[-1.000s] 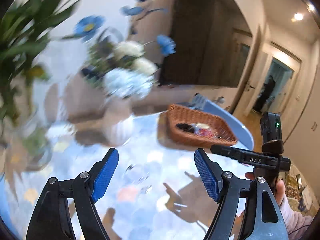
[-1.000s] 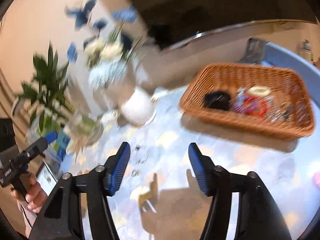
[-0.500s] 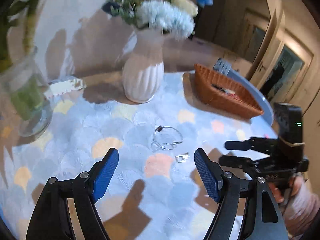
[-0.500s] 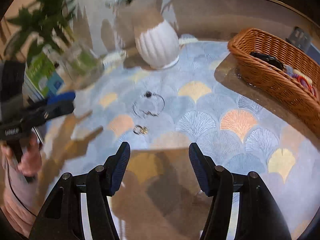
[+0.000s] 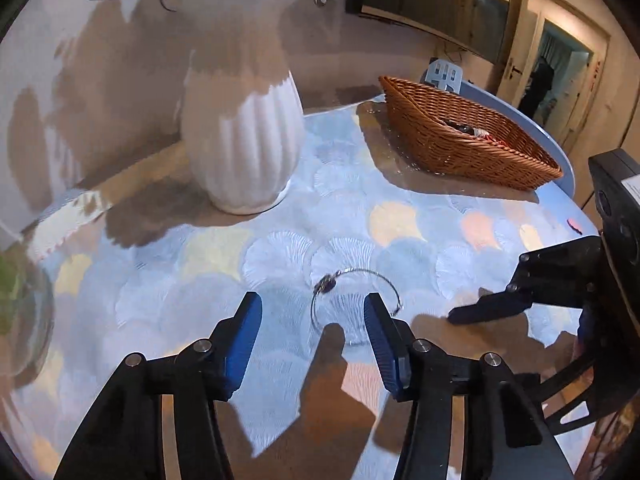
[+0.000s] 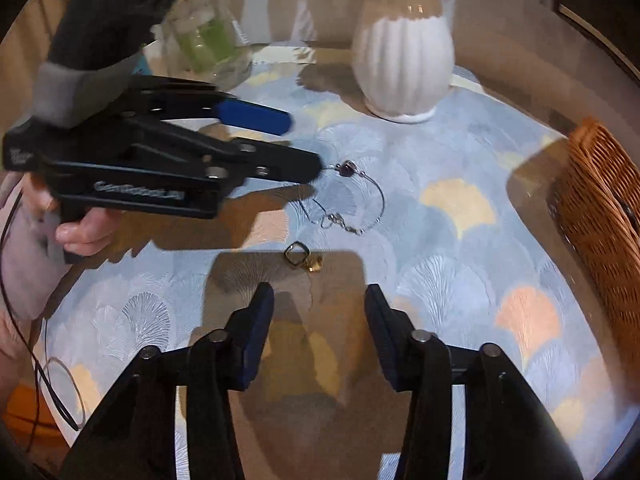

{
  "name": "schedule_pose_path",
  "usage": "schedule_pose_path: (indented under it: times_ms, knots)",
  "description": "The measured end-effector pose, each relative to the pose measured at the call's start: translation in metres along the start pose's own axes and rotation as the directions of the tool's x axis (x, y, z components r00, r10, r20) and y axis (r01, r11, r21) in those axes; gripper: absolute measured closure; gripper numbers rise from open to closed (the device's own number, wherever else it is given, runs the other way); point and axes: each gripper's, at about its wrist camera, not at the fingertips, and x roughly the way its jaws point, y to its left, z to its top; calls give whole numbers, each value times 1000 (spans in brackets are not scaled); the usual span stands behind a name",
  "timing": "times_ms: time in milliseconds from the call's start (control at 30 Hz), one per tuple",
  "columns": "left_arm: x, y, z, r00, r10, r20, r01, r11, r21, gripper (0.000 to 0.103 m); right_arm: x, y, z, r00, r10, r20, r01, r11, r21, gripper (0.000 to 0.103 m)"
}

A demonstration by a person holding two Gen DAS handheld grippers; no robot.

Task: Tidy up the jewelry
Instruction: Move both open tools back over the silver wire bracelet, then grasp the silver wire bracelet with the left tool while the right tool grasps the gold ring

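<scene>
Left wrist view. The left gripper [image 5: 313, 322] hangs low over the table [image 5: 400, 220] with its blue pads [image 5: 242, 338] spread wide and nothing between them. A thin wire bracelet [image 5: 354, 300] with a dark bead lies flat on the patterned cloth; its right side is hidden behind the right-hand pad, and its near edge is lost in shadow. The right gripper [image 5: 464, 314] enters from the right edge, its tip near the bracelet; only one dark finger shows, so its spread cannot be read here. A white ribbed vase [image 5: 242, 148] stands beyond, its flowers cut off at the top. A wicker basket [image 5: 468, 140] sits well apart at the far right; its contents are too small to identify.

Right wrist view. The right gripper [image 6: 318, 312] is wide open and empty above a small ring [image 6: 296, 254] and a gold piece [image 6: 316, 266] just beside it, both partly shadowed. The left gripper [image 6: 304, 146] reaches in from the left, blurred, its lower finger overlapping the bracelet [image 6: 352, 200] near the bead. The vase [image 6: 404, 68] and a glass jar [image 6: 208, 44] stand behind; the basket [image 6: 600, 216] is cut off at the right.
</scene>
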Motion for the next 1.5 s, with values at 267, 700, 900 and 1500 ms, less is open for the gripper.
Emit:
schedule_pose_path:
  times_ms: [267, 700, 900, 1500]
  knots:
    - [26, 0, 3, 1000, -12, -28, 13, 999, 36, 63, 10, -3, 7, 999, 34, 12, -33, 997, -74, 56]
    - [34, -18, 5, 999, 32, -2, -32, 993, 113, 89, 23, 14, 15, 999, 19, 32, -13, 987, -163, 56]
    - [33, -16, 5, 1000, 23, 0, -22, 994, 106, 92, 24, 15, 13, 999, 12, 47, -3, 985, -170, 71]
    - [10, -16, -4, 997, -61, 35, 58, 995, 82, 93, -17, 2, -19, 994, 33, 106, -27, 998, -64, 92]
